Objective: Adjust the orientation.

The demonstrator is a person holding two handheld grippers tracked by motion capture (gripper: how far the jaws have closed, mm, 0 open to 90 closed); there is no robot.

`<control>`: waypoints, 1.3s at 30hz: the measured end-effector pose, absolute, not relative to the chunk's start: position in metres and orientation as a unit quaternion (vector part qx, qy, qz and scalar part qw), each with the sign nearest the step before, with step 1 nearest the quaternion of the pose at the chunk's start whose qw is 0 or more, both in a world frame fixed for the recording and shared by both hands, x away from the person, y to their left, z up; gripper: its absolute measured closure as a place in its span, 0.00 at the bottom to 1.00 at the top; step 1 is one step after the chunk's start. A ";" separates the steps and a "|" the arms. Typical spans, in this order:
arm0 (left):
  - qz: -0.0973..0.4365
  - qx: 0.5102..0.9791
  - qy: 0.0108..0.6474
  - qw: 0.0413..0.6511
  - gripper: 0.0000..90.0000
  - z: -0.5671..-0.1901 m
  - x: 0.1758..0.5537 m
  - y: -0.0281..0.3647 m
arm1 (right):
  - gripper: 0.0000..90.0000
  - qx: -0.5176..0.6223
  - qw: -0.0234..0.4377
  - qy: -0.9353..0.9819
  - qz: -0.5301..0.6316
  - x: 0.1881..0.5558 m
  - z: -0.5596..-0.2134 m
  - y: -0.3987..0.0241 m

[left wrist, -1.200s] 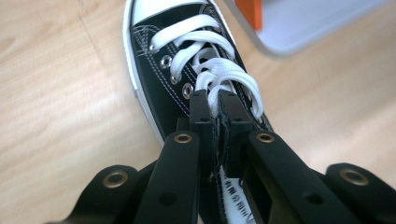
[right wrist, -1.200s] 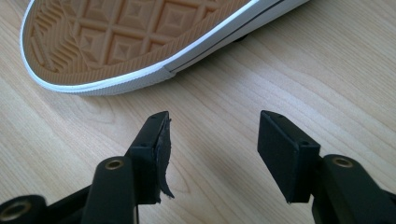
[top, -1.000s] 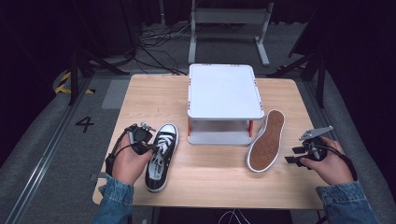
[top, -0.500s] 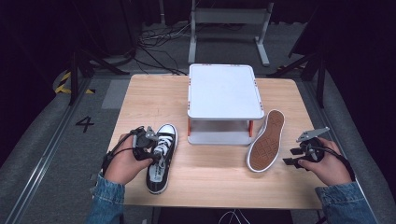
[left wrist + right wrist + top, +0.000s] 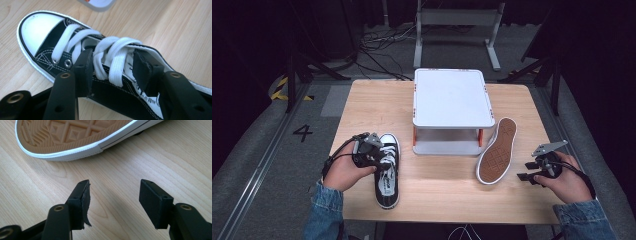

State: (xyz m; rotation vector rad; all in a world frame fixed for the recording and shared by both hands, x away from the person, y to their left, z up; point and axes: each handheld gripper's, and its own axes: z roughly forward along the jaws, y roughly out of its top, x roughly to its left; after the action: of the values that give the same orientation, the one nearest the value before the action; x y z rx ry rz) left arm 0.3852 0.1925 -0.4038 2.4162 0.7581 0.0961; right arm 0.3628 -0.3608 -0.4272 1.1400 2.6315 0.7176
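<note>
A black high-top shoe with white laces and a white toe cap stands upright on the wooden table at the front left. My left gripper reaches over it from the left. Its jaws straddle the laced upper and have just been closing; I see no squeeze on the shoe. A second shoe lies on its side with its tan sole towards me, right of centre. My right gripper stands open just right of it, with bare wood between its jaws.
A white two-level stand with orange posts sits at the middle back of the table, close to both shoes. Dark floor with cables and a metal frame lies beyond the far edge. Denim sleeves come in from the bottom.
My left gripper has edged right, from beside the black shoe to over its laces. The right hand and both shoes have stayed where they were.
</note>
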 end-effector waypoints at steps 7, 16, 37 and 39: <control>-0.017 0.887 0.301 0.350 0.69 -0.421 0.393 0.201 | 0.48 0.381 0.089 0.889 0.236 0.363 -0.431 -0.357; 0.005 0.894 0.337 0.297 0.93 -0.410 0.390 0.193 | 0.48 0.374 0.087 0.892 0.236 0.364 -0.432 -0.353; 0.089 0.896 0.338 0.274 0.94 -0.295 0.416 0.175 | 0.47 0.393 0.105 0.876 0.257 0.360 -0.419 -0.373; 0.090 0.894 0.338 0.279 0.94 -0.287 0.421 0.175 | 0.47 0.394 0.107 0.875 0.260 0.360 -0.418 -0.375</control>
State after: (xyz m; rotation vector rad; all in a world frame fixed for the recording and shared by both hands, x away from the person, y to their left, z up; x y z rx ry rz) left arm 0.4212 0.1754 -0.2868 2.3984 0.9065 0.2421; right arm 0.3602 -0.3748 -0.4176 1.1585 2.5770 0.7643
